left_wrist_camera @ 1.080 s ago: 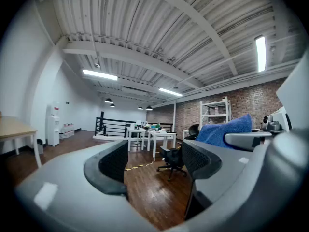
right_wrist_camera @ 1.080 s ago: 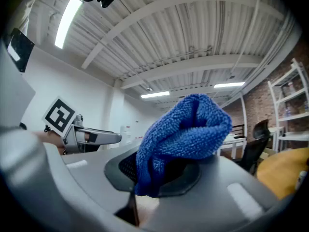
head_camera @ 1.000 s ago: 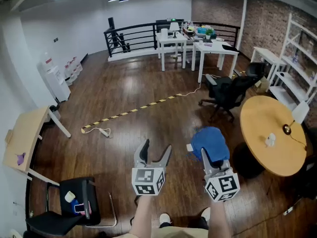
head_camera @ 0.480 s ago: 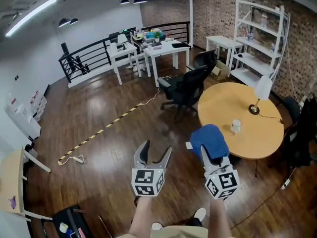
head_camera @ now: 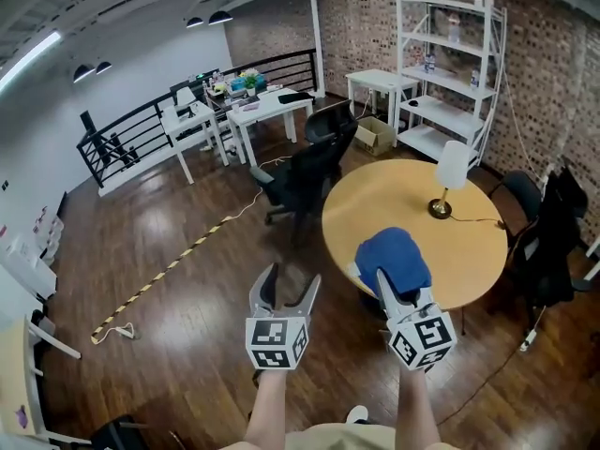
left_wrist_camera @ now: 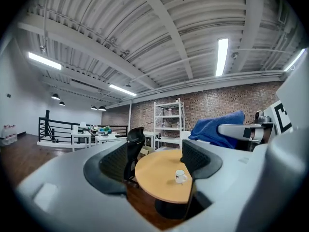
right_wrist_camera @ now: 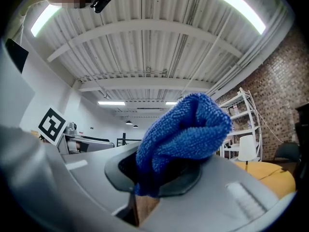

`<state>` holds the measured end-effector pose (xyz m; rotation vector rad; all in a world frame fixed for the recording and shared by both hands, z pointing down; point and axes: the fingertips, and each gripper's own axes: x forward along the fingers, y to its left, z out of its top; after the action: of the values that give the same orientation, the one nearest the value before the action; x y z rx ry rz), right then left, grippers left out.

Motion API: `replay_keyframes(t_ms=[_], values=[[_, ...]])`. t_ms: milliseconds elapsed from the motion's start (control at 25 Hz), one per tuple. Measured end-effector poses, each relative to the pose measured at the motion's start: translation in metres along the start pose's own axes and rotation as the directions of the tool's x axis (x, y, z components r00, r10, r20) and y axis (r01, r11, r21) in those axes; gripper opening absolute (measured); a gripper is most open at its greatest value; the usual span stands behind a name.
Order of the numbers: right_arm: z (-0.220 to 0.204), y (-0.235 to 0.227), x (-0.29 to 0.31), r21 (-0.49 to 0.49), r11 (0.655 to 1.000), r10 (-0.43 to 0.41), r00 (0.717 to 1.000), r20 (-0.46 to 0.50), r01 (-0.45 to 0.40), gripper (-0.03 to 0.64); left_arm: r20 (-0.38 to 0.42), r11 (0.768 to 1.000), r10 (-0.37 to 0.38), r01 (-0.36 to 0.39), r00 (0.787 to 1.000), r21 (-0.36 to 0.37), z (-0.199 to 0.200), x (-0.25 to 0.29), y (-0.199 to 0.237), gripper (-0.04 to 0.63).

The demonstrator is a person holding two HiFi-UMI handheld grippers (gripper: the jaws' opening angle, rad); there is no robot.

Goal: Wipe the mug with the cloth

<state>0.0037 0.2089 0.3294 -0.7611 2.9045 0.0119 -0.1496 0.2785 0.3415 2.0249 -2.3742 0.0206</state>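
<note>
A small white mug (left_wrist_camera: 180, 176) stands on the round wooden table (head_camera: 394, 200); in the head view the cloth hides it. The blue cloth (head_camera: 392, 259) is bunched between the jaws of my right gripper (head_camera: 401, 287), which is shut on it and held above the table's near edge. In the right gripper view the cloth (right_wrist_camera: 186, 129) fills the space between the jaws. My left gripper (head_camera: 288, 291) hangs open and empty over the floor to the left of the table; between its jaws (left_wrist_camera: 152, 161) the mug shows far off. The cloth (left_wrist_camera: 217, 129) appears at the right there.
A white-shaded lamp (head_camera: 450, 172) with a cord stands on the table's far side. A black office chair (head_camera: 305, 172) is left of the table, a dark jacket on a chair (head_camera: 553, 237) to its right. White shelving (head_camera: 450, 73) lines the brick wall.
The view has swung to the right, so the round table now lies straight ahead and closer. Both grippers keep their pose; the right one still holds the cloth.
</note>
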Motion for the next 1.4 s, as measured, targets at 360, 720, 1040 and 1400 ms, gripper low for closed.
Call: replay_keyframes(t_ms=[360, 720, 1040, 1400], values=[[-0.006, -0.079, -0.031, 0.057, 0.996, -0.062, 0.998, -0.009, 0.062, 0.063, -0.023, 0.996, -0.093, 0.093, 0.995, -0.001, -0.007, 0.057, -0.077, 0.331], [-0.029, -0.113, -0.053, 0.06, 0.988, -0.138, 0.988, -0.064, 0.142, 0.063, 0.004, 0.981, -0.193, 0.193, 0.981, -0.02, -0.015, 0.091, -0.12, 0.33], [-0.024, -0.173, -0.054, 0.028, 0.966, -0.256, 0.964, -0.071, 0.258, 0.063, -0.01, 0.955, -0.296, 0.296, 0.955, -0.034, -0.024, 0.147, -0.15, 0.33], [-0.021, -0.222, 0.006, 0.004, 0.953, -0.303, 0.95, -0.073, 0.304, 0.064, -0.006, 0.942, -0.334, 0.334, 0.942, -0.034, -0.012, 0.234, -0.13, 0.33]])
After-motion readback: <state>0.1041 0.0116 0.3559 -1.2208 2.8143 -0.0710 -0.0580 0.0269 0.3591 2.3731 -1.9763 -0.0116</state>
